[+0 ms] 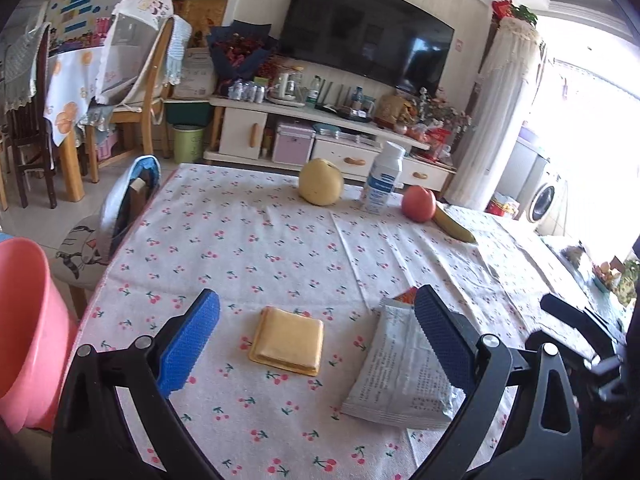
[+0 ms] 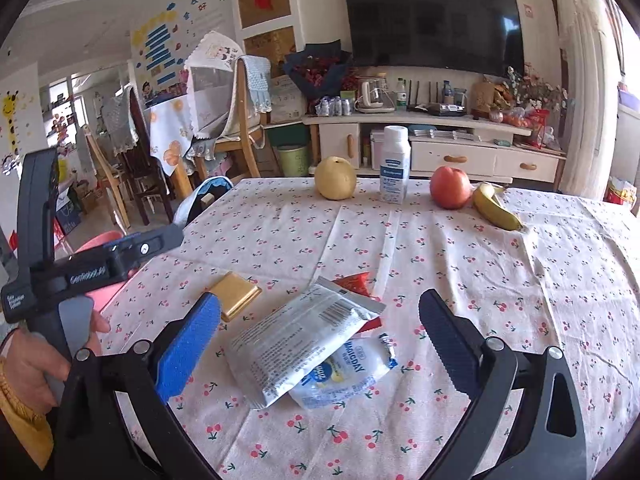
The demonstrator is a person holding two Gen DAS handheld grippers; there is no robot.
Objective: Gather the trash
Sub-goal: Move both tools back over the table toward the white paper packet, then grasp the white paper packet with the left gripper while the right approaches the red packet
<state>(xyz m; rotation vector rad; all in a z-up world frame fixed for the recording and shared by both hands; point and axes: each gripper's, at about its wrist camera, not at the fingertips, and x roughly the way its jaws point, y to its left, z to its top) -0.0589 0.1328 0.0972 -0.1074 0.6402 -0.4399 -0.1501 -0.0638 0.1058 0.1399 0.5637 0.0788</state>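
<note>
A flat gold wrapper (image 1: 287, 340) lies on the cherry-print tablecloth between the wide-apart blue fingers of my left gripper (image 1: 318, 336), which is open and holds nothing. A silver-white printed packet (image 1: 400, 372) lies just right of it, partly behind the right finger, with a red wrapper (image 1: 405, 294) peeking out behind. In the right wrist view the same silver packet (image 2: 298, 336) overlaps a white-blue "Magicday" wrapper (image 2: 348, 372) and the red wrapper (image 2: 354, 283). My right gripper (image 2: 320, 340) hovers open over them. The gold wrapper (image 2: 236, 294) lies beyond its left finger.
A pink bucket (image 1: 28, 332) stands off the table's left edge. At the far edge stand a yellow pear (image 1: 321, 181), a white bottle (image 1: 382, 184), a red apple (image 1: 419, 203) and a banana (image 1: 454, 227). A chair (image 1: 120, 216) stands at the left side. A hand (image 2: 36, 364) holds the left gripper.
</note>
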